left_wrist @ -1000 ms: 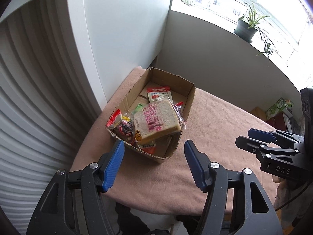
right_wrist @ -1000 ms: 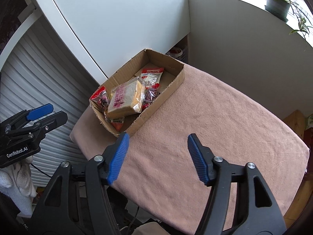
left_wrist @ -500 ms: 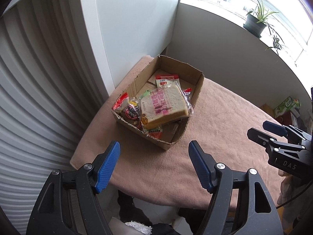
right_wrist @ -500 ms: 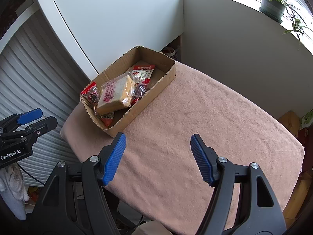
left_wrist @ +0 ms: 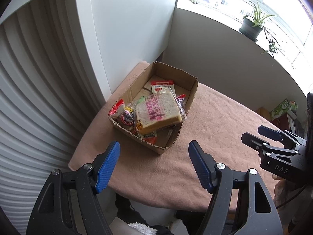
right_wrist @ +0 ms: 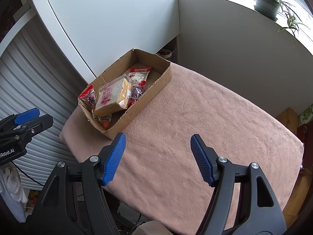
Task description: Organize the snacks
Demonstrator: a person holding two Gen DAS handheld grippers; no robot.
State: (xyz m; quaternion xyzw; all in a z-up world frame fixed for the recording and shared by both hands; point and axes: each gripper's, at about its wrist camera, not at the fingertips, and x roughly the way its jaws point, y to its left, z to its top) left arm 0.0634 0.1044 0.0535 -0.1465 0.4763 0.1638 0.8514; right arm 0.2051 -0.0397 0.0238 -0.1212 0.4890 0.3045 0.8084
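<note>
An open cardboard box point(left_wrist: 192, 95) point(right_wrist: 156, 84) sits at the far left corner of a table covered in pink cloth point(left_wrist: 215, 129) point(right_wrist: 195, 121). Inside lie a wrapped bread slice with pink print point(left_wrist: 156, 111) point(right_wrist: 112, 96), a red and white sachet point(left_wrist: 161, 85) point(right_wrist: 138, 73) and several small red snack packets point(left_wrist: 125, 115) point(right_wrist: 89, 97). My left gripper point(left_wrist: 153, 165) is open and empty, held above the table's near edge, short of the box. My right gripper point(right_wrist: 157, 159) is open and empty over the cloth, to the right of the box. Each gripper shows in the other's view point(left_wrist: 273, 148) point(right_wrist: 21, 125).
A white cabinet panel point(left_wrist: 121, 29) and a ribbed shutter point(left_wrist: 29, 98) stand left of the table. A grey wall under a window sill holds a potted plant point(left_wrist: 252, 25) point(right_wrist: 268, 4). Green and red boxes point(left_wrist: 283, 109) sit beyond the table's right end.
Both grippers have drawn back and up from the box, so the box looks smaller and farther. Both stayed open and empty. The box contents have not moved.
</note>
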